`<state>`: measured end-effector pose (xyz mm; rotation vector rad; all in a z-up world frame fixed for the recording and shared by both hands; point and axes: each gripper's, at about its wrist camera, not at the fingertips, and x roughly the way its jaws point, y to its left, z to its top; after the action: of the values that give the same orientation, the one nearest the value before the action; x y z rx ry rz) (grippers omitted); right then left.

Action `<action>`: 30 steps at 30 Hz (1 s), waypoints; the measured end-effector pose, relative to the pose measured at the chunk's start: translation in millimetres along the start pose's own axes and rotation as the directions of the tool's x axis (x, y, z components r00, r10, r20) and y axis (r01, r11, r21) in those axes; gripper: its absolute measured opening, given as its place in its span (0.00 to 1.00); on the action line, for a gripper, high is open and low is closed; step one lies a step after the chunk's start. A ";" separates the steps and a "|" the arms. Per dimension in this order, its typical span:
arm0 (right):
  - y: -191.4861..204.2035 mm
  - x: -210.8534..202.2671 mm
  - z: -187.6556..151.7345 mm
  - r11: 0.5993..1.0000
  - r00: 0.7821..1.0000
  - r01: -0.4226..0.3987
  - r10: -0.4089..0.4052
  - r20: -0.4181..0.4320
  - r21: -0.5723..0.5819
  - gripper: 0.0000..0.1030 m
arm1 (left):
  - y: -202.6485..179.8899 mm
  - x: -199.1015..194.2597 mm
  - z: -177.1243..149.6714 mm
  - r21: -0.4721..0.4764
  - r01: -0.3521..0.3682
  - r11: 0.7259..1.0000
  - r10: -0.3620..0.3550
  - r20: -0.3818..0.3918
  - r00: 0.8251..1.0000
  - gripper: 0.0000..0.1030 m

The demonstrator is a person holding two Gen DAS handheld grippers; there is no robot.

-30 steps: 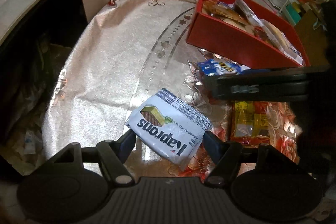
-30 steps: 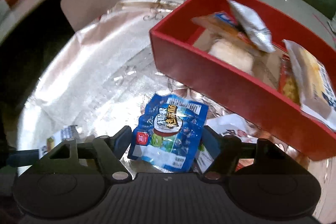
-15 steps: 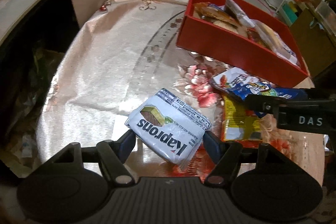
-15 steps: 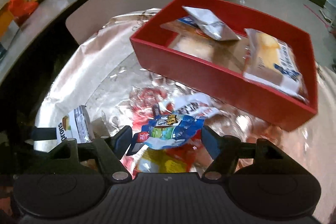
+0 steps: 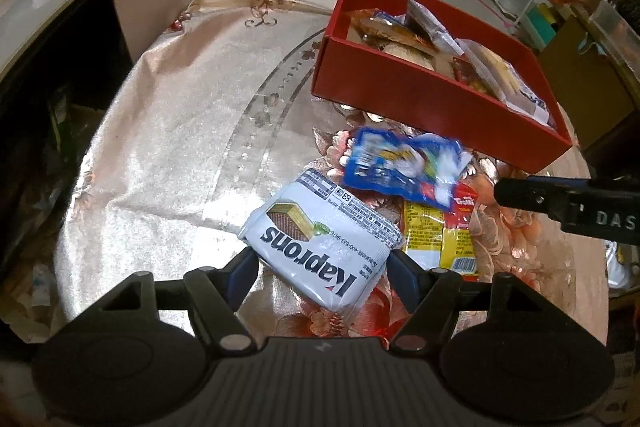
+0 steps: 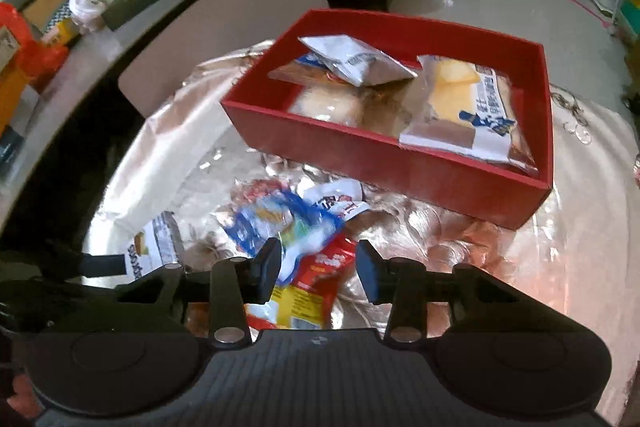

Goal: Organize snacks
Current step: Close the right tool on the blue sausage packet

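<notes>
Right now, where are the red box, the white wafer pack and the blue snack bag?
red box [image 6: 384,163]: right wrist view, on its near outer wall.
white wafer pack [image 5: 320,251]: left wrist view, on its printed front.
blue snack bag [image 5: 400,163]: left wrist view, on the middle of its blurred front.

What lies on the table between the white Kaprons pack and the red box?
In the left wrist view, a blue snack packet lies between the Kaprons pack and the red box, partly over a yellow-red packet.

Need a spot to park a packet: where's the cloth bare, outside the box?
Bare cloth runs left of the red box, beyond the Kaprons pack. Crowded: between that pack and the box, where the blue packet overlaps the yellow one.
</notes>
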<state>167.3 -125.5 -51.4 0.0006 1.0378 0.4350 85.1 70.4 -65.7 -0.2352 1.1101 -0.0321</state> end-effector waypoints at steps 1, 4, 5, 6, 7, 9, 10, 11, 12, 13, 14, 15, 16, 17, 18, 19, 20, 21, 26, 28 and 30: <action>1.7 2.4 1.2 1.000 1.000 0.012 -0.012 -0.002 -0.009 0.56 | 0.7 -0.2 0.0 -0.003 -0.001 1.000 0.001 0.000 1.000 0.62; 13.4 11.1 9.4 0.998 1.000 0.013 -0.013 0.002 -0.060 0.68 | 3.3 -1.3 -0.7 -0.010 -0.003 1.000 0.003 0.001 1.000 0.62; 20.9 16.6 14.6 0.995 1.000 0.010 -0.010 -0.004 -0.094 0.73 | 4.2 -1.4 -1.5 -0.010 -0.006 1.000 0.006 -0.001 1.000 0.62; 27.1 20.5 17.9 0.992 1.000 0.009 -0.010 -0.009 -0.128 0.74 | 5.6 -1.5 -1.8 -0.012 -0.009 1.000 0.009 -0.003 1.000 0.62; 35.8 26.5 21.7 0.984 1.000 0.005 -0.008 -0.016 -0.179 0.74 | 7.7 -1.7 -2.6 -0.015 -0.008 1.000 0.008 -0.005 1.000 0.62; 49.6 37.9 26.0 0.962 0.999 -0.013 -0.002 -0.053 -0.274 0.74 | 13.7 -3.3 -4.1 -0.026 -0.001 1.000 0.001 -0.008 1.000 0.62; 55.8 45.2 28.1 0.945 0.997 -0.014 -0.010 -0.072 -0.327 0.74 | 16.7 -4.3 -4.8 -0.033 0.002 0.999 -0.002 -0.009 1.000 0.62; 61.3 52.6 29.9 0.925 0.995 -0.010 -0.027 -0.093 -0.381 0.74 | 18.9 -4.5 -5.3 -0.039 0.006 0.999 -0.006 -0.012 1.000 0.62; 65.1 59.2 31.6 0.905 0.993 -0.016 -0.037 -0.115 -0.424 0.74 | 21.1 -4.6 -5.5 -0.045 0.012 0.999 -0.012 -0.017 1.000 0.62; 67.3 66.6 34.2 0.883 0.989 -0.034 -0.039 -0.145 -0.469 0.74 | 22.7 -4.6 -5.4 -0.049 0.019 0.999 -0.020 -0.021 1.000 0.62; 68.4 72.7 36.7 0.864 0.984 -0.046 -0.048 -0.172 -0.501 0.74 | 23.5 -5.2 -5.5 -0.051 0.030 0.998 -0.031 -0.023 0.999 0.62; 68.6 79.5 38.6 0.843 0.977 -0.055 -0.065 -0.203 -0.535 0.74 | 23.2 -5.7 -5.5 -0.047 0.040 0.998 -0.042 -0.025 0.999 0.62; 69.1 84.7 39.9 0.826 0.971 -0.065 -0.078 -0.228 -0.560 0.75 | 22.3 -6.2 -5.7 -0.040 0.051 0.998 -0.052 -0.027 0.998 0.62; 68.3 91.1 41.8 0.809 0.963 -0.081 -0.089 -0.256 -0.583 0.76 | 21.5 -6.2 -5.5 -0.033 0.058 0.998 -0.059 -0.030 0.998 0.62; 67.9 96.8 43.3 0.792 0.958 -0.089 -0.097 -0.268 -0.604 0.77 | 20.4 -5.7 -5.2 -0.025 0.063 0.998 -0.064 -0.035 0.997 0.62; 67.6 101.7 45.5 0.777 0.957 -0.089 -0.107 -0.270 -0.623 0.77 | 19.5 -4.8 -5.0 -0.022 0.066 0.998 -0.067 -0.040 0.997 0.62; 67.5 106.4 48.5 0.771 0.955 -0.091 -0.112 -0.274 -0.630 0.78 | 18.9 -3.6 -4.5 -0.019 0.070 0.997 -0.071 -0.046 0.996 0.62; 69.7 107.2 50.6 0.765 0.957 -0.101 -0.100 -0.272 -0.636 0.78 | 18.3 -2.2 -3.9 -0.017 0.074 0.997 -0.075 -0.052 0.996 0.62; 84.0 109.1 53.1 0.748 0.966 -0.138 -0.044 -0.256 -0.649 0.79 | 14.6 3.9 -0.4 -0.011 0.083 0.997 -0.083 -0.072 0.994 0.62; 86.4 110.3 47.2 0.742 0.963 -0.117 -0.076 -0.257 -0.660 0.75 | 12.2 4.4 -0.9 -0.004 0.084 0.996 -0.085 -0.076 0.994 0.62; 84.1 110.5 42.6 0.776 0.962 -0.100 -0.083 -0.259 -0.623 0.70 | 11.1 3.7 -1.5 -0.001 0.084 0.996 -0.084 -0.077 0.993 0.62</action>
<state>221.2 -1.4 -104.3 -0.6823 1.1176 0.7971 84.4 80.4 -72.0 -0.2809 1.1767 -0.1183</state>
